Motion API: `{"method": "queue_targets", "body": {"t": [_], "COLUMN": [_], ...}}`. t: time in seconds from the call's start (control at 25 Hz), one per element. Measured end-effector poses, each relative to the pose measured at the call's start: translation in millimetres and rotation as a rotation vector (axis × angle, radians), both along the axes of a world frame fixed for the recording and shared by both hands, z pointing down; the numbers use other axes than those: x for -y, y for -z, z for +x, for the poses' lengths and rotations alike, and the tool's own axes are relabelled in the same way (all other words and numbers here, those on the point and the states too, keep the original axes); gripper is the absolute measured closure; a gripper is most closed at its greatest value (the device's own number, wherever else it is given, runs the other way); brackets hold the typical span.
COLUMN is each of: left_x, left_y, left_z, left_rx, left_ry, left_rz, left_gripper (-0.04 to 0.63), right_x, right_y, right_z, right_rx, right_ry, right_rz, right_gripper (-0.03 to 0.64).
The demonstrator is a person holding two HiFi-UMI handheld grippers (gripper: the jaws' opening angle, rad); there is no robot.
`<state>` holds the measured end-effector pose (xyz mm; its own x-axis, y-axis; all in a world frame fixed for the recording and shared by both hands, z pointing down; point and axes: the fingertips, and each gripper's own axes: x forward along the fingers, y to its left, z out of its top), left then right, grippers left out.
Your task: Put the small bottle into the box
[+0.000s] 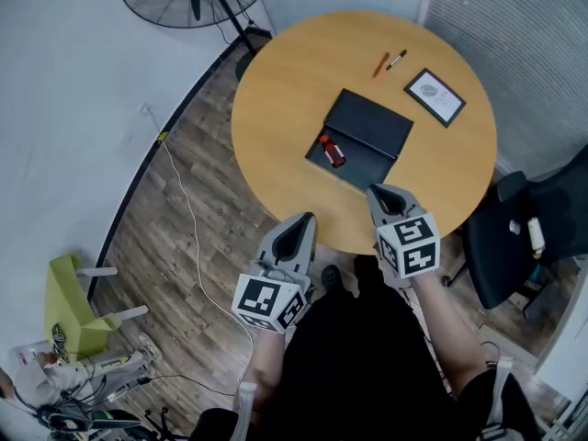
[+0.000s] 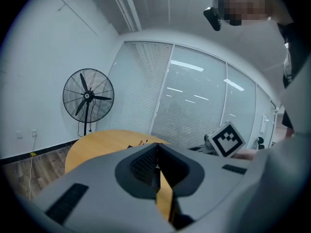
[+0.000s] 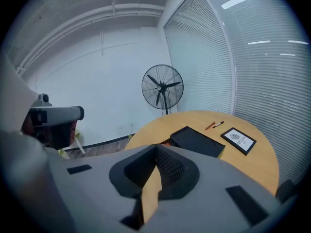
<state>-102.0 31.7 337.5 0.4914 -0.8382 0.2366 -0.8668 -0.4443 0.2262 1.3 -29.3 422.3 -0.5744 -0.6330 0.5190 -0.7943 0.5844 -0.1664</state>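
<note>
I count two: left hand-held gripper (image 1: 299, 223) and right hand-held gripper (image 1: 386, 194), each with jaws together, empty, at the surface's (image 1: 276, 108) near edge. Just ahead of both: one box (image 1: 372, 125), one bottle (image 1: 333, 150) lying at its left end. Farther ahead: two pens (image 1: 381, 63).

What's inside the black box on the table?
A small bottle with red contents lies in the box, at the left end of its near half. Nothing else shows inside; the spot under the bottle is covered.
</note>
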Motion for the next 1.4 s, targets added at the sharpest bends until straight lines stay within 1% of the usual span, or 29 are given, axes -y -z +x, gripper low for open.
{"method": "queue_targets", "body": {"t": [0.2, 0.48, 0.76, 0.92, 1.4], "left_x": [-11, -29, -46, -59, -73], "left_y": [11, 15, 18, 23, 30], "left_z": [-7, -18, -24, -31, -33], "left_rx": [-0.016, -0.039, -0.047, -0.06, -0.048], "left_ry": [-0.031, -0.07, -0.105, -0.108, -0.132], "left_rz": [0.03, 0.043, 0.059, 0.077, 0.091], "left_gripper": [0.598, 0.598, 0.598, 0.598, 0.598], "right_x": [-25, -57, -93, -111, -128], "right_y": [29, 58, 76, 89, 107], "right_z": [1, -5, -18, -23, -30], "right_rx": [0.038, 0.113, 0.201, 0.237, 0.263], "right_ry": [-0.033, -0.057, -0.013, 0.012, 0.023], "right_rz": [0.038, 0.094, 0.132, 0.169, 0.216], "right_gripper": [0.607, 0.607, 0.607, 0.607, 0.607]}}
